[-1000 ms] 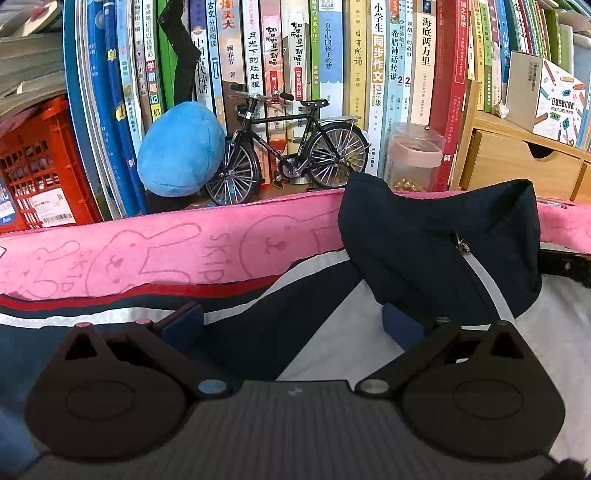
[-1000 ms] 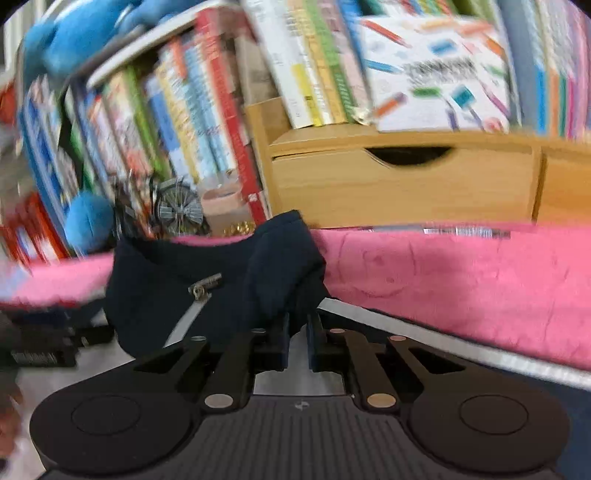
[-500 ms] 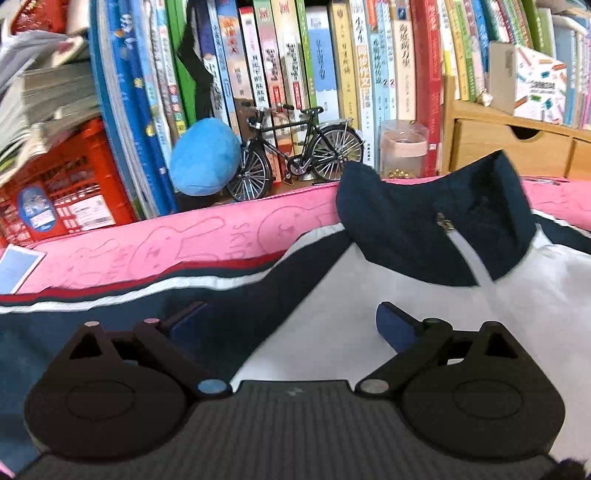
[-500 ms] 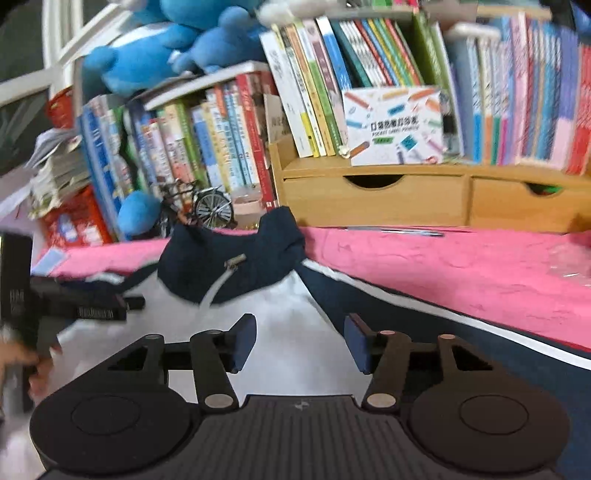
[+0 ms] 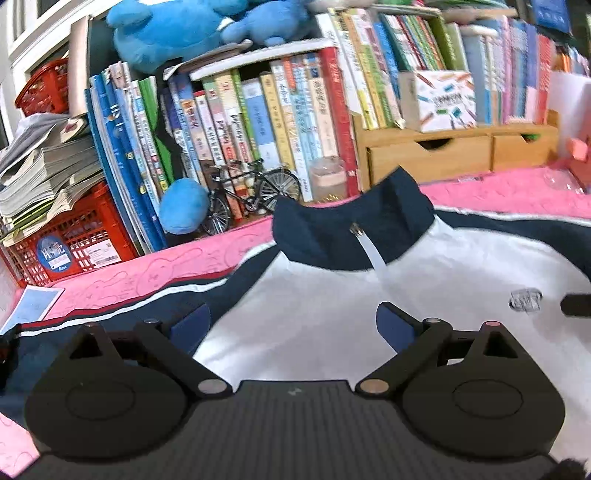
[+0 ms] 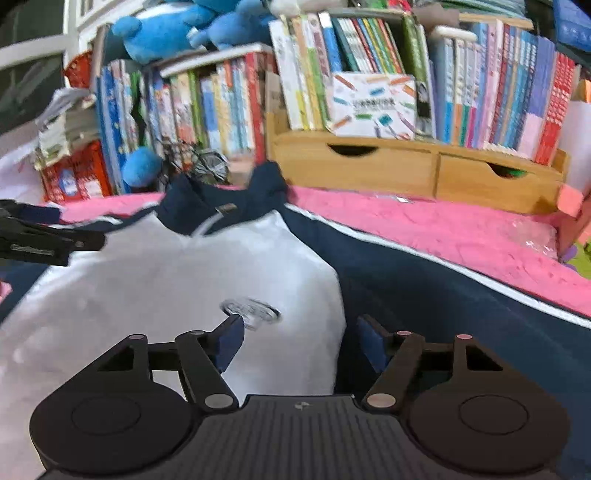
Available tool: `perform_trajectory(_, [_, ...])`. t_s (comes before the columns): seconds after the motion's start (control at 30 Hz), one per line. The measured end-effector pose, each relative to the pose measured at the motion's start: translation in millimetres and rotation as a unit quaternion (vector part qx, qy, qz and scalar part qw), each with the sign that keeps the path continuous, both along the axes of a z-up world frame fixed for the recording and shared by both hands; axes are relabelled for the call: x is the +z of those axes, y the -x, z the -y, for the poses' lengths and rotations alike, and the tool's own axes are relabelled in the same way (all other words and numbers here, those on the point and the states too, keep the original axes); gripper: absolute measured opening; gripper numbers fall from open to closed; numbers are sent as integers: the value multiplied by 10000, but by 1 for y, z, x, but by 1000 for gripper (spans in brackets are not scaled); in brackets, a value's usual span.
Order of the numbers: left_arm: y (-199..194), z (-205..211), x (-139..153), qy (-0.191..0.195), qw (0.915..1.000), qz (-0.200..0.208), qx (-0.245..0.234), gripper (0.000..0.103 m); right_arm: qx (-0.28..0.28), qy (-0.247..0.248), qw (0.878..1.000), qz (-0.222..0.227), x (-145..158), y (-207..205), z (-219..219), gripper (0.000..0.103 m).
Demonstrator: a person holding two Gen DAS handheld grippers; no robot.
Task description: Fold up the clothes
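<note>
A white and navy zip jacket [image 5: 314, 295] lies front up on a pink cloth [image 5: 147, 269]; its navy collar [image 5: 351, 232] stands up at the far side. My left gripper [image 5: 291, 328] hovers open over the white chest, nothing between its blue pads. In the right wrist view the jacket [image 6: 166, 280] fills the middle, its navy sleeve [image 6: 443, 291] stretching right. My right gripper [image 6: 299, 343] hangs above the seam of chest and sleeve, jaws opening, nothing between them. The left gripper's fingers [image 6: 44, 240] show at the left edge.
Behind the cloth stand a row of books [image 5: 258, 122], a wooden drawer unit [image 5: 461, 155], a model bicycle [image 5: 251, 195], a blue ball [image 5: 183, 210], a clear jar [image 5: 328, 181] and a red crate [image 5: 70, 240]. Blue plush toys [image 5: 177, 33] sit on top.
Both grippers have pulled back from the collar toward the near side of the jacket. The right gripper, shut on the collar a second ago, has let go and opened.
</note>
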State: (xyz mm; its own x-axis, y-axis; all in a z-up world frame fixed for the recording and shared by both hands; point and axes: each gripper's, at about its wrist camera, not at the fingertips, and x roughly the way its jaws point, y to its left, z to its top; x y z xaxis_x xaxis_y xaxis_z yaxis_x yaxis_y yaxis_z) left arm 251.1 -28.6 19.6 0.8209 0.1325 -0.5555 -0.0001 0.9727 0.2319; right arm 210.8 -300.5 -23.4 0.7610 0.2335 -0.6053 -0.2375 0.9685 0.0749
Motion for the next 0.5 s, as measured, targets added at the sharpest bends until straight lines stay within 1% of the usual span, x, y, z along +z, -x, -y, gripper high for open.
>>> perform_trajectory(0.1, [-1, 5, -10, -74, 9999, -151, 12, 98, -299, -142, 9994, -141, -10, -1, 23, 69])
perform_trajectory(0.17, [-2, 6, -15, -82, 9997, -223, 3, 98, -481, -302, 9982, -179, -14, 0, 44, 75])
perform_trajectory(0.2, [-3, 7, -17, -85, 9996, -258, -4, 98, -501, -416, 9977, -173, -15, 1, 55, 75])
perform_trajectory(0.3, [-4, 11, -21, -40, 9994, -335, -41, 98, -617, -656, 9957, -193, -18, 5, 81, 83])
perform_trajectory(0.37, [-6, 17, -22, 85, 9991, -408, -100, 98, -927, -621, 9936, -168, -18, 9, 96, 84])
perform_trajectory(0.47, [-9, 32, -20, 242, 9979, -519, -296, 98, -1157, -817, 9898, -119, -18, 15, 126, 83])
perform_trajectory(0.5, [-10, 40, -19, 254, 9975, -535, -389, 98, -1317, -765, 9883, -115, -19, 17, 134, 83])
